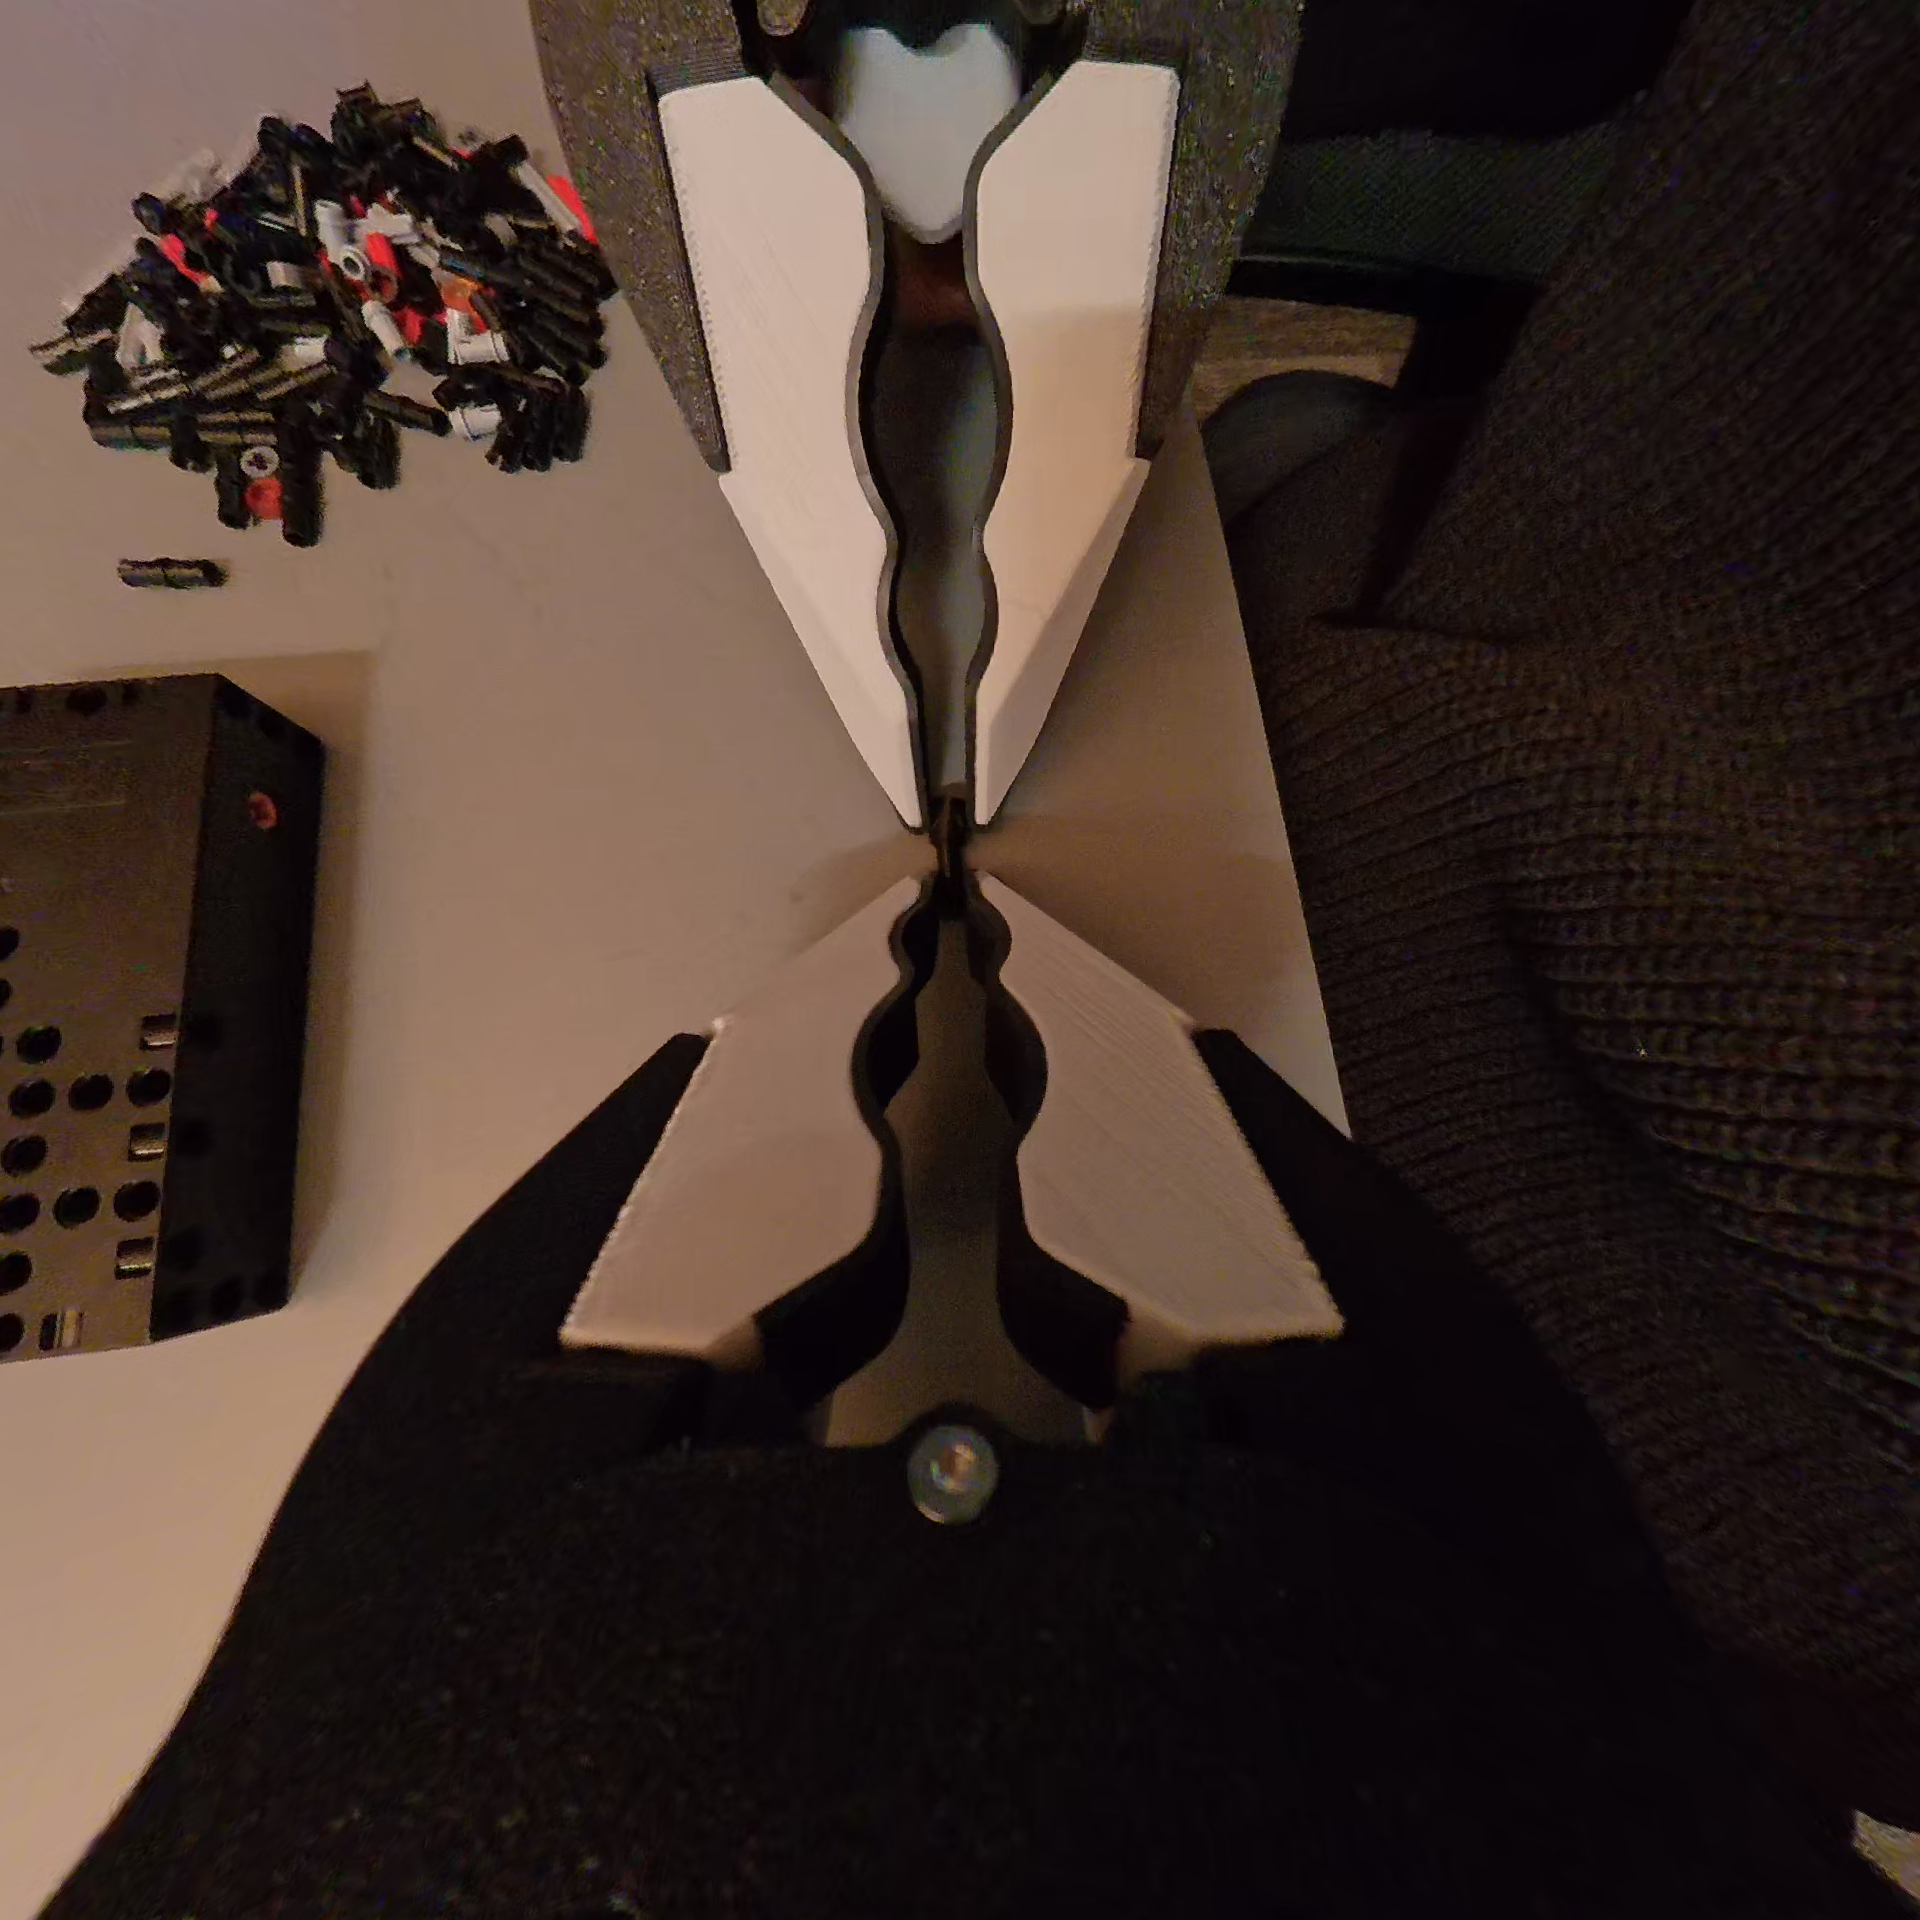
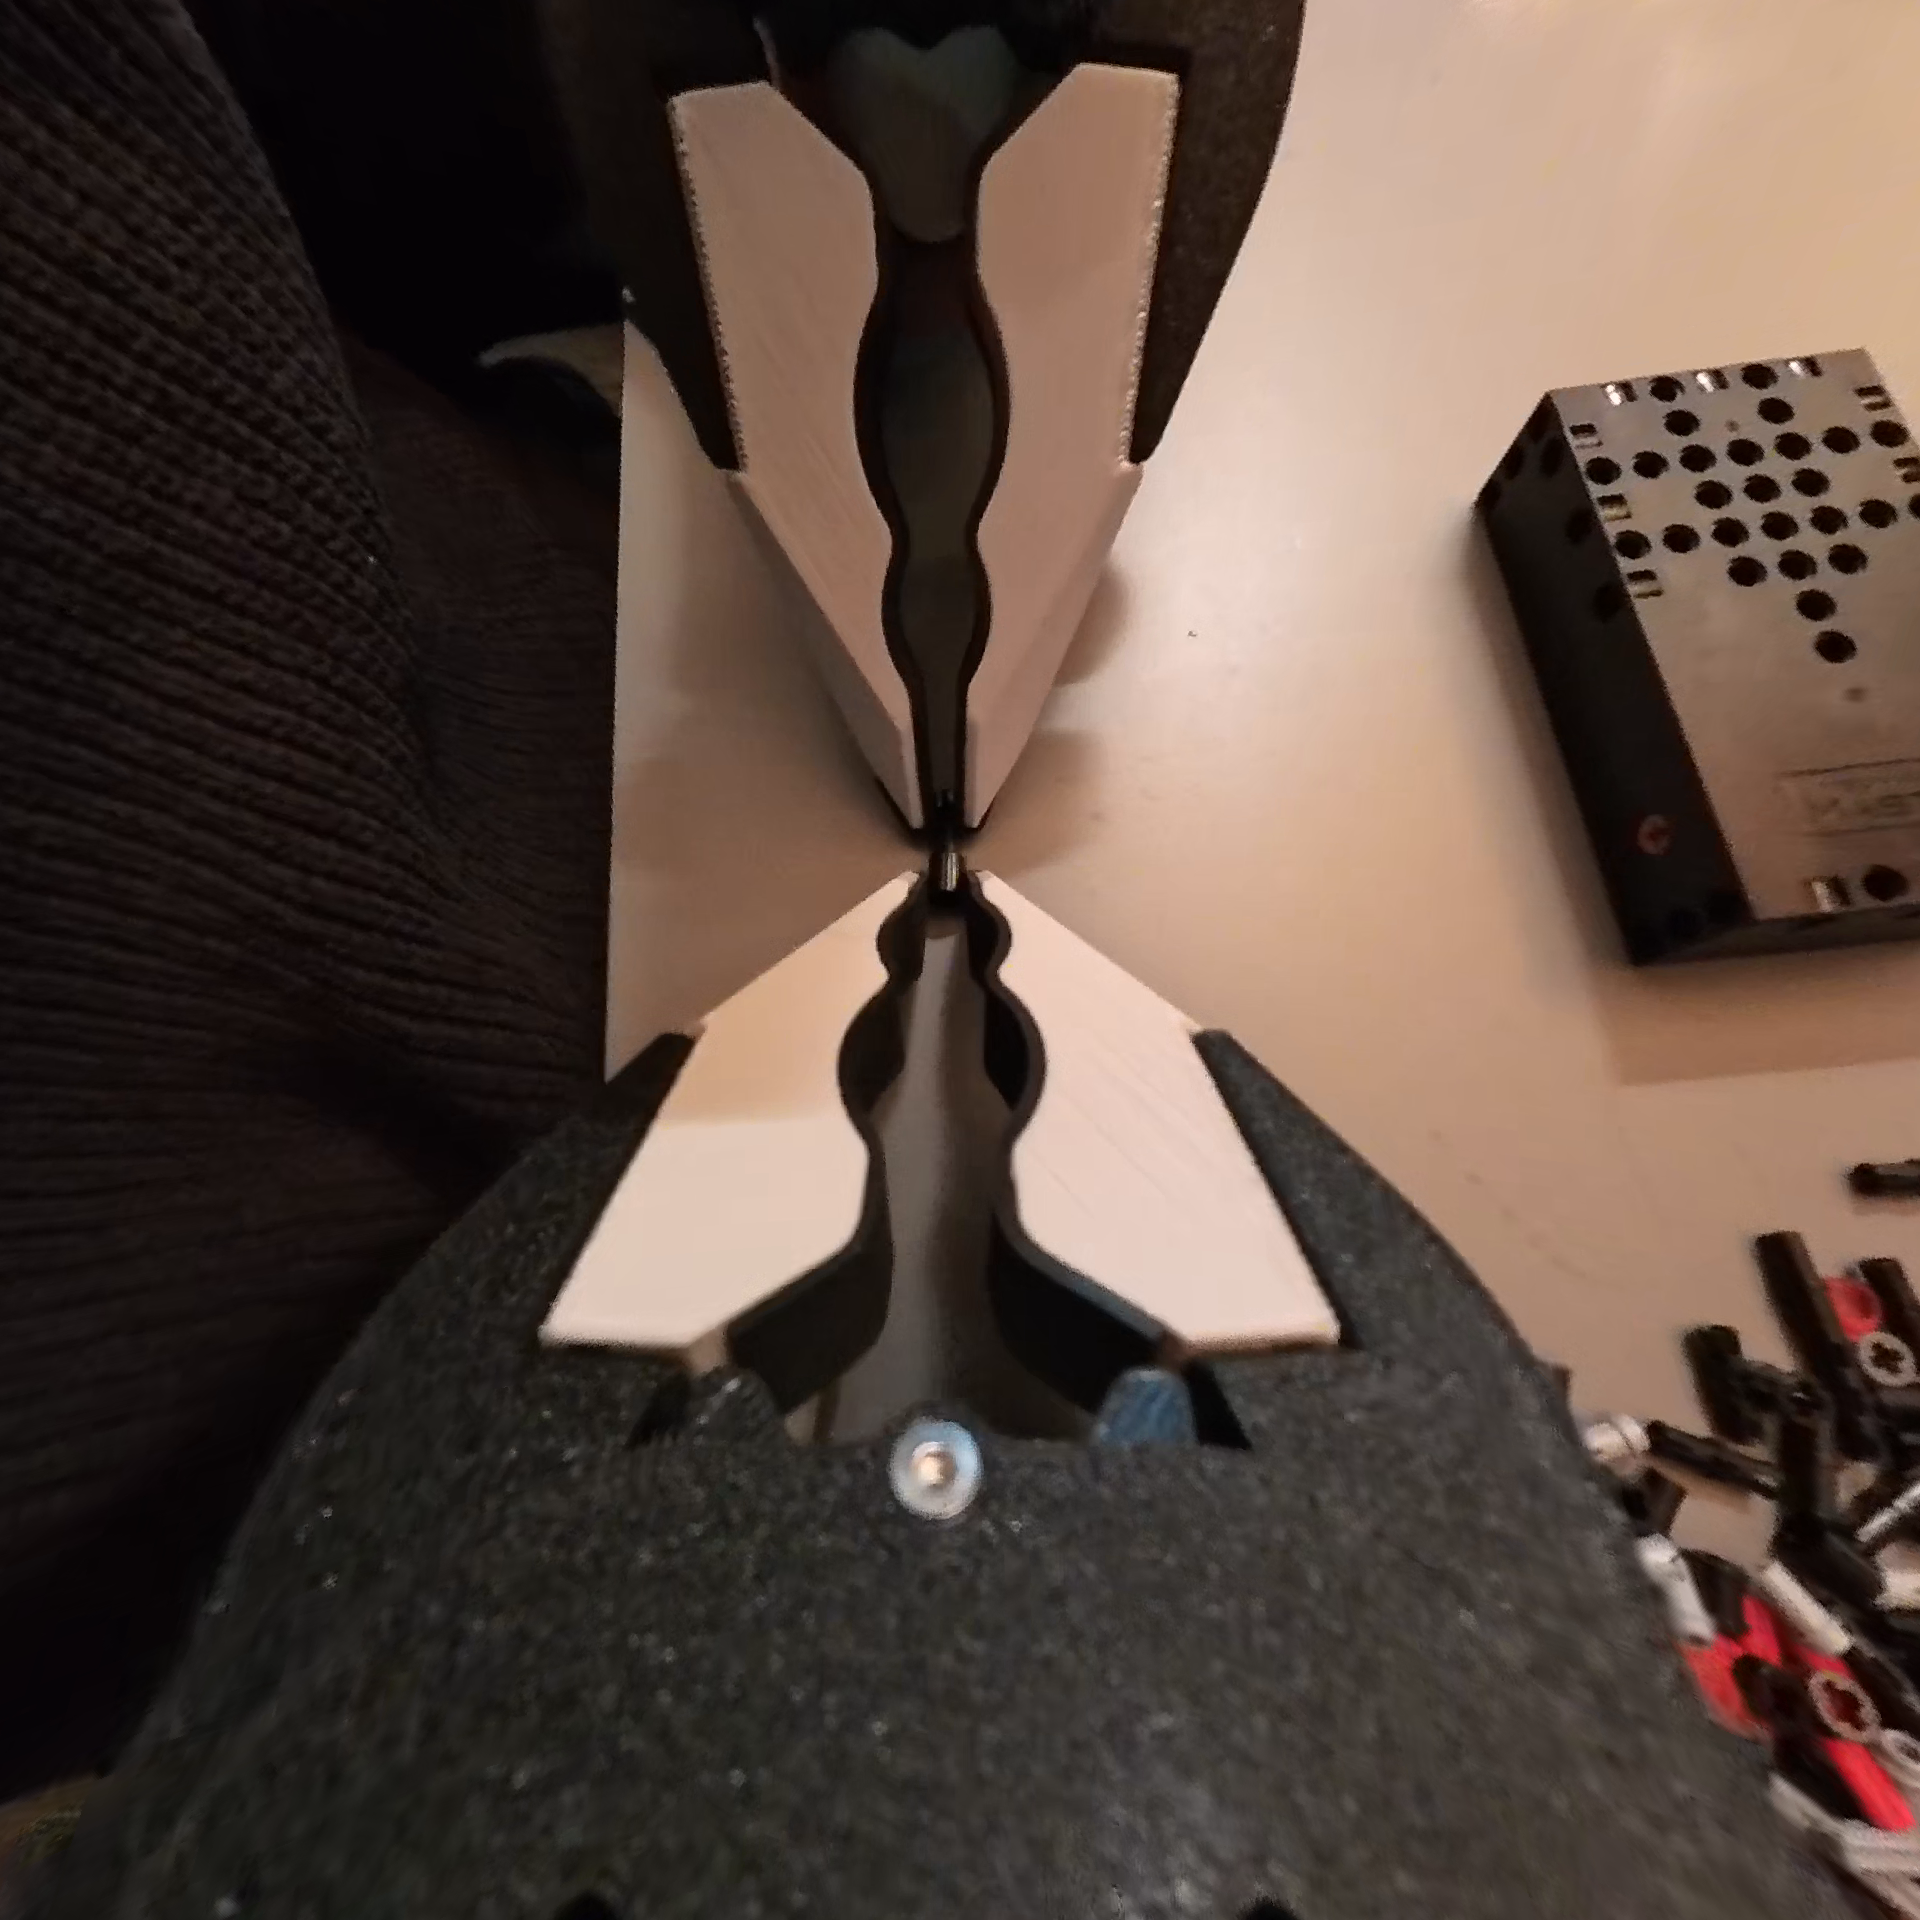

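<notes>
At mid-frame in both views, the left gripper (image 1: pixel 948 891) and right gripper (image 2: pixel 943 888) meet tip to tip, each pinching one small black plastic pin (image 1: pixel 951 847) above the white tabletop (image 1: pixel 582 790); a perforated black box (image 1: pixel 156 1018) sits lower left.

Two grippers, tip to tip.
Left gripper (image 1: pixel 948 902) and right gripper (image 2: pixel 943 891) meet nose to nose, fingers nearly closed together.

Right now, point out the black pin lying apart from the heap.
The single black pin on the white table between the heap and the perforated black box; every other pin sits in the heap.
</notes>
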`<state>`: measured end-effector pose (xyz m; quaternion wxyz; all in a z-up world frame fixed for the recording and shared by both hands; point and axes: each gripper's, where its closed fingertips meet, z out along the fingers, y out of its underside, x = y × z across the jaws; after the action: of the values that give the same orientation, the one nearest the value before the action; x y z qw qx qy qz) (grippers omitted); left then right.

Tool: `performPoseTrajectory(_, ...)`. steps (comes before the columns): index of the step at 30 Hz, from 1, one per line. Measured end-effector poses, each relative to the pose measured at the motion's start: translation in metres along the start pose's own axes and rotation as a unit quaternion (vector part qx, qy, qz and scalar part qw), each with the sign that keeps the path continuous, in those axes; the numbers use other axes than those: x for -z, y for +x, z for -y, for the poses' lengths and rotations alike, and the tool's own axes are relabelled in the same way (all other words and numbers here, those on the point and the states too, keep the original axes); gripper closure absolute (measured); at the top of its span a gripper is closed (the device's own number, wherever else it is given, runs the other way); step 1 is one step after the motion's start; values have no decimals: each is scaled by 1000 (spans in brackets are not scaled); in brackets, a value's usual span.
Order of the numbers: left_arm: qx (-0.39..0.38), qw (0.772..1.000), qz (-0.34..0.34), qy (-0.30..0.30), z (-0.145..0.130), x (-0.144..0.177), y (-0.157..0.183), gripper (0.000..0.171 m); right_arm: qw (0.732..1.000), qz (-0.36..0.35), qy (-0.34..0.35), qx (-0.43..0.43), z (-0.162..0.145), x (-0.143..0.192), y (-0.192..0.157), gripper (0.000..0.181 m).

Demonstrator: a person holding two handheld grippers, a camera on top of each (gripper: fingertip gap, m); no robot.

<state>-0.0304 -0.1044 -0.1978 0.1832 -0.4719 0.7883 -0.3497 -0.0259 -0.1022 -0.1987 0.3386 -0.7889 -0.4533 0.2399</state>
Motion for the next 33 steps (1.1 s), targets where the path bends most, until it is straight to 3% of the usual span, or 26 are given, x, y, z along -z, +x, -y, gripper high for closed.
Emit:
performPoseTrajectory(11, -12, 1000, -5, 0, 0, 0, 0, 169, 998, 16, -33, 55, 0, -1, 0, 174)
performPoseTrajectory(23, -10, 1000, 4, 0, 0, 0, -2, 170, 997, 45, -4, -59, 1, -1, 0, 176)
performPoseTrajectory(33, 1, 1000, 0, 2, 2, -2, -1, 169, 995, 45, 4, -87, 3, -2, 0, 176)
